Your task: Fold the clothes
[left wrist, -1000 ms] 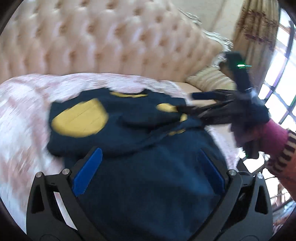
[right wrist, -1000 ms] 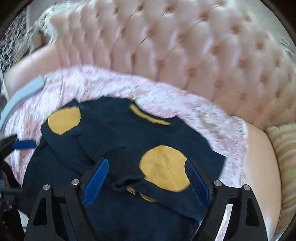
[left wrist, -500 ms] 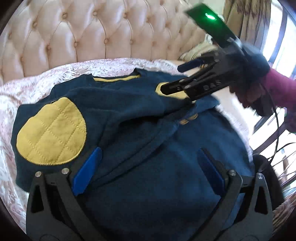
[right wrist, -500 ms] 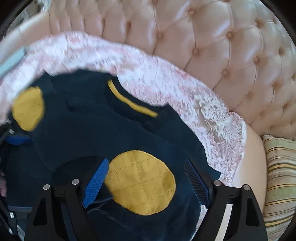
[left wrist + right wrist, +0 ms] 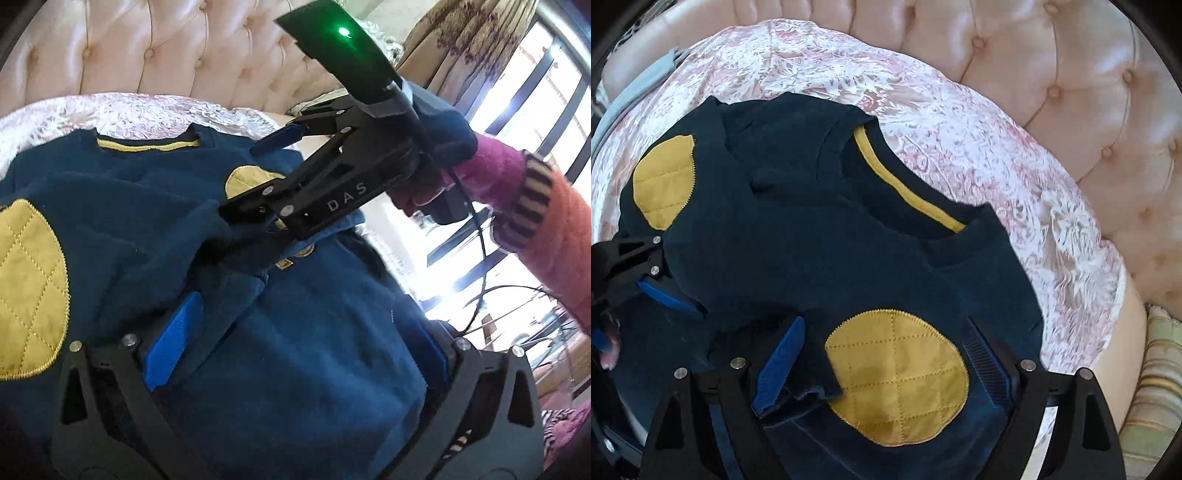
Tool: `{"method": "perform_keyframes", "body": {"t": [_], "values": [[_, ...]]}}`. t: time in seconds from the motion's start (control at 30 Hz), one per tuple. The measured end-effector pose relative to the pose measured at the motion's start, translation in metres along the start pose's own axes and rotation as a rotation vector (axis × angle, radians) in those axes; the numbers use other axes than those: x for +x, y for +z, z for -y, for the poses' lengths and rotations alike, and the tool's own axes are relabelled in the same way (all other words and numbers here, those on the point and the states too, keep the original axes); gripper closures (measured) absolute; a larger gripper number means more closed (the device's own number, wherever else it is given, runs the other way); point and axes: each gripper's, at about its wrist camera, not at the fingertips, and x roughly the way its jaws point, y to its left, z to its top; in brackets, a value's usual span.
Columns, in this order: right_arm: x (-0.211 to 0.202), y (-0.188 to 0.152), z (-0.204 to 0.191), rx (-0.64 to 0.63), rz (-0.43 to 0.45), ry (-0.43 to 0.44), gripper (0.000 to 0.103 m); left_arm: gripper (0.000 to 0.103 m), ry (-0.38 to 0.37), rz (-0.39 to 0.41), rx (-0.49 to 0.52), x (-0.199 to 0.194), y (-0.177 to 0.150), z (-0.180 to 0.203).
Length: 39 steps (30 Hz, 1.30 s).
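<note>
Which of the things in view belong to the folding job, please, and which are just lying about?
Job in hand:
- navy sweater with yellow elbow patches
- left gripper, open
- right gripper, open

Lying about:
- pink lace cover
- tufted sofa back
- striped cushion
- curtain

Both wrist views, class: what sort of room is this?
Probably a home living room or bedroom: a tufted pink backrest, a lace cover under the navy sweater, and a curtained window.

Sweater (image 5: 820,236) lies on cover (image 5: 979,140), sofa back (image 5: 1089,85) behind.
</note>
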Motion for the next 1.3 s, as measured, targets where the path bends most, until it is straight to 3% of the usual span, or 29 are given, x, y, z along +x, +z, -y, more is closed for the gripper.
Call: {"method": "perform_keyframes", "body": {"t": [0.23,0.43,0.53,0.57,0.67,0.73,0.77,0.87,0.97,1.07,1.17,1.3], "values": [[-0.002,0.005,-0.032,-0.151,-0.027,0.036,0.016,0.001,-0.017,0.010,-0.009,-0.007,0.002,-0.007],[0.013,0.016,-0.002,-0.062,-0.024,-0.160,0.020,0.001,-0.022,0.014,-0.007,-0.009,0.003,-0.007],[0.009,0.011,0.004,-0.043,-0.008,-0.196,0.021,0.001,-0.025,0.017,-0.009,-0.010,0.003,-0.008],[0.005,0.009,0.005,-0.035,0.001,-0.173,0.021,0.001,-0.026,0.018,-0.010,-0.010,0.003,-0.008],[-0.021,0.002,0.002,0.013,0.064,0.026,0.021,0.001,-0.022,0.018,-0.008,-0.010,0.002,-0.008],[-0.033,-0.004,-0.017,-0.053,0.083,0.141,0.020,0.001,-0.020,0.018,-0.007,-0.009,0.002,-0.008],[-0.032,-0.007,-0.025,-0.090,0.068,0.155,0.020,0.001,-0.019,0.018,-0.007,-0.009,0.002,-0.008],[0.003,-0.001,-0.040,-0.137,-0.039,0.049,0.020,0.001,-0.020,0.016,-0.002,-0.010,0.001,-0.008],[0.027,0.008,-0.024,-0.034,-0.050,0.047,0.014,0.001,-0.030,0.011,0.004,-0.011,0.001,-0.006],[0.027,0.007,-0.026,-0.026,-0.041,0.050,0.014,0.001,-0.110,0.031,-0.047,-0.021,0.008,-0.010],[0.025,-0.003,-0.005,0.017,-0.081,0.138,0.014,0.001,-0.202,0.074,-0.091,-0.026,0.018,-0.012],[0.033,-0.006,0.012,0.099,-0.127,0.249,0.014,0.001,-0.149,0.046,-0.092,-0.008,0.021,-0.016]]}}
